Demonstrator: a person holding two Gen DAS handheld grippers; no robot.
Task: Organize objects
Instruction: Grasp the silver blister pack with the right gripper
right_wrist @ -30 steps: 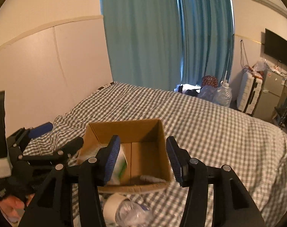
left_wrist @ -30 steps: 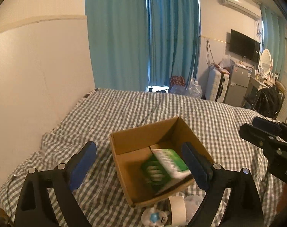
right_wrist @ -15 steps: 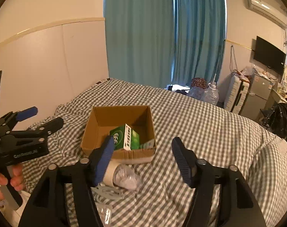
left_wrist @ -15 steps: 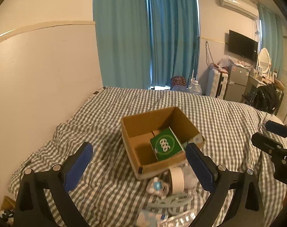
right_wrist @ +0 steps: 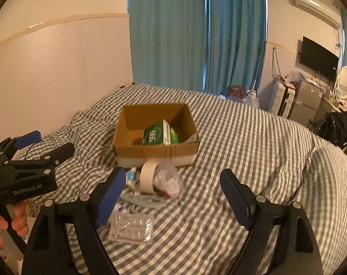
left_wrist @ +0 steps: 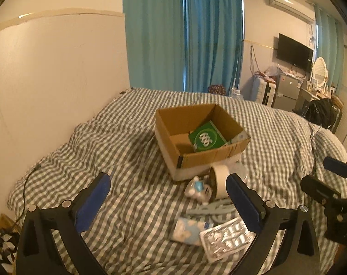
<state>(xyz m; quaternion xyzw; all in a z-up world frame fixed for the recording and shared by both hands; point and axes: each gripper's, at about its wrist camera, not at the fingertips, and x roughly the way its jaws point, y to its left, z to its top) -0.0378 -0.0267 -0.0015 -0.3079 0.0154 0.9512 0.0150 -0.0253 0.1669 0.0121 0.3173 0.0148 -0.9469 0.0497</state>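
Observation:
An open cardboard box (left_wrist: 173,126) (right_wrist: 150,151) sits on the checked bed and holds a green carton (left_wrist: 206,137) (right_wrist: 158,133). In front of the box lie a roll of tape (left_wrist: 219,182) (right_wrist: 147,180), a small white and blue toy (left_wrist: 197,189), a crumpled clear bag (right_wrist: 167,180), a pale blue pack (left_wrist: 187,230) and a clear blister tray (left_wrist: 226,237) (right_wrist: 132,228). My left gripper (left_wrist: 167,193) is open and empty, back from the box. My right gripper (right_wrist: 173,189) is open and empty above the loose items.
The bed (right_wrist: 253,160) runs along a pale wall (left_wrist: 47,80) on the left. Teal curtains (left_wrist: 184,34) hang behind it. A suitcase, fridge and TV (right_wrist: 317,57) stand at the far right. The other gripper shows at the right edge of the left wrist view (left_wrist: 329,190).
Both grippers have pulled back and up from the box. The green carton, falling a second ago, now rests inside the box. More loose items in front of the box have come into view.

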